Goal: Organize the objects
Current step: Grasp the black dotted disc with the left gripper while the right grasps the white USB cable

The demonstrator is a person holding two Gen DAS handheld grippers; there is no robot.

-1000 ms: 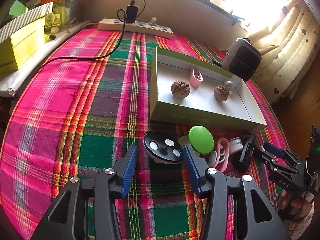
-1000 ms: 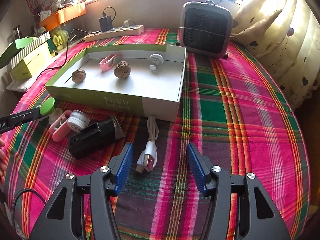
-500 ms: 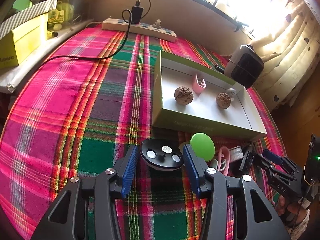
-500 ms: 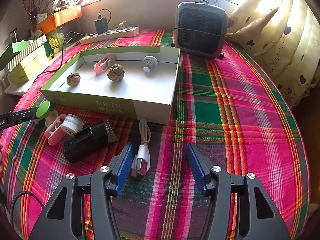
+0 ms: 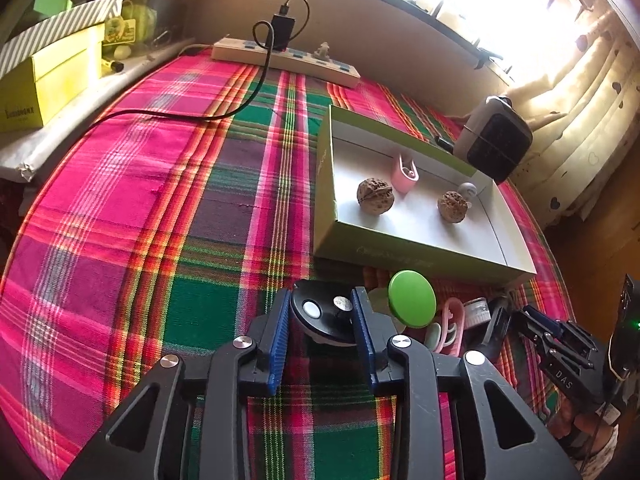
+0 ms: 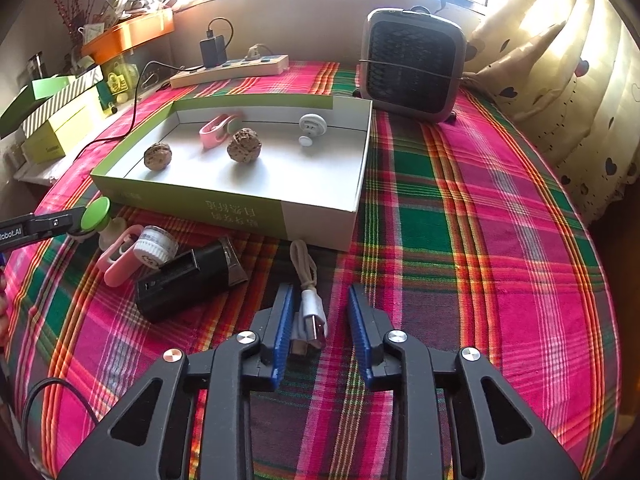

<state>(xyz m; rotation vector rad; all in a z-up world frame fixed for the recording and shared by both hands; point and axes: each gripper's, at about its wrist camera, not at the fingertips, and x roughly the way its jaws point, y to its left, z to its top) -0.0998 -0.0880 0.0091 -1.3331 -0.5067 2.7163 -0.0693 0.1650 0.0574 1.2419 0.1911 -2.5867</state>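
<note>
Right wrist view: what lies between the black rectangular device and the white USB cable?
Nothing: only bare plaid cloth separates the black rectangular device from the white USB cable, seen in the right wrist view.

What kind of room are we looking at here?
Probably a room in someone's home, by a sunny window. A plaid cloth covers the surface, heart-print curtains hang at the side, and a power strip and small heater sit near the wall.
</note>
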